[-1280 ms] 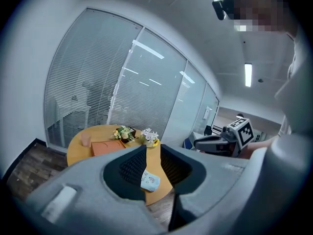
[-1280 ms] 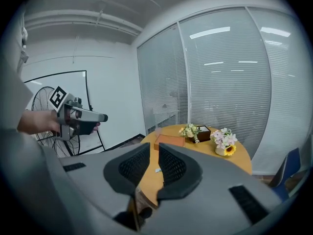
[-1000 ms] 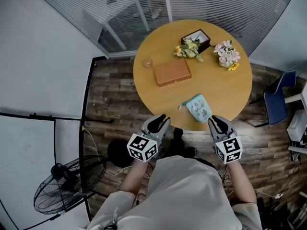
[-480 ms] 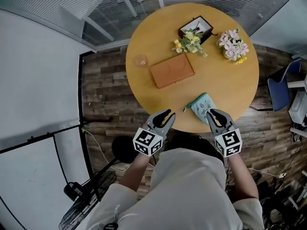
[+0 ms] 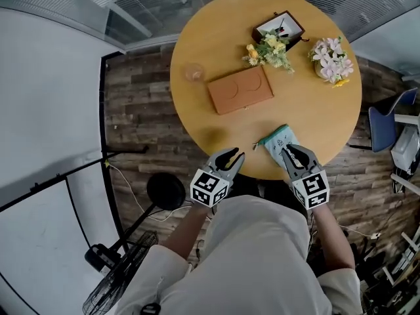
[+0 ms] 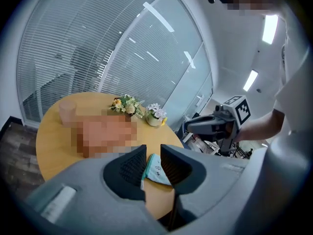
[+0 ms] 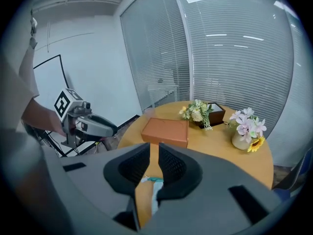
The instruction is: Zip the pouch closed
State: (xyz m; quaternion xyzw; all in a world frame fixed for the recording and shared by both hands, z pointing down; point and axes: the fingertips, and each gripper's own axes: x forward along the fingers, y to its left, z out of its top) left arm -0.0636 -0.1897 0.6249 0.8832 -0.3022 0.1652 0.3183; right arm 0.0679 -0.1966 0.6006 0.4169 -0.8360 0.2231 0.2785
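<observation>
Pouch (image 5: 275, 140) lies flat by the near edge of the desk (image 5: 216, 58), long axis slanted, zip pull pointing toward the left tongs (image 5: 235, 155); these and the right tongs (image 5: 291, 151) gape empty.

A round wooden table (image 5: 210, 130) lies ahead of the left tongs (image 5: 235, 155) and the right tongs (image 5: 289, 151). On it, ahead of the left tongs, is a flat brown box (image 5: 240, 90), with a small cup (image 5: 193, 72) further left. Beyond the box a yellow posy (image 5: 269, 50) sits just beside a dark frame (image 5: 283, 26). A vase of pink flowers (image 5: 331, 59) stands well ahead of the right tongs. On the floor, a fan (image 5: 118, 281) lies behind the left tongs and a blue chair (image 5: 387, 126) stands off to the right of the right tongs.
</observation>
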